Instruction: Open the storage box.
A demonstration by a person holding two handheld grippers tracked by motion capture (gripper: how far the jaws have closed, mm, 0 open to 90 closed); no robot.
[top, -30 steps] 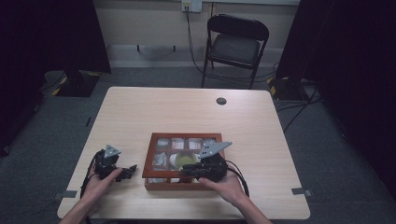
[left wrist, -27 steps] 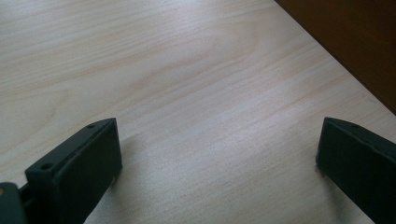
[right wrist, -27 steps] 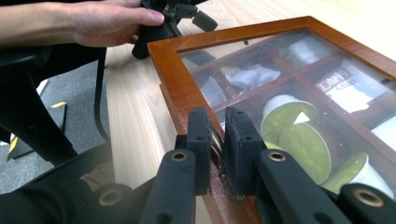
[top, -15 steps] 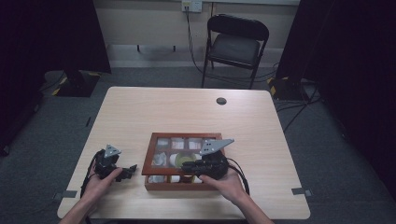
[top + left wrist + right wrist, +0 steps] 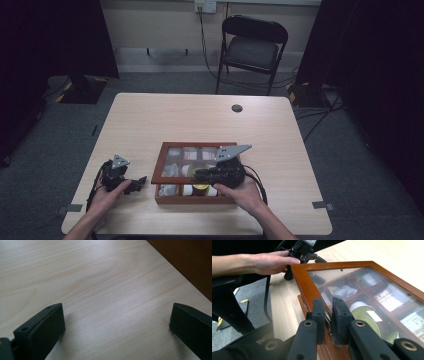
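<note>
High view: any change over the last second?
Nothing visibly changed. The right gripper stays nearly shut on the front edge of the box's glass lid, which looks lifted slightly. The left gripper still rests open on the table, left of the box.

Dim room – grey carpet point(image 5: 65, 150), folding chair point(image 5: 252, 50) (black), pale wall point(image 5: 160, 22).
</note>
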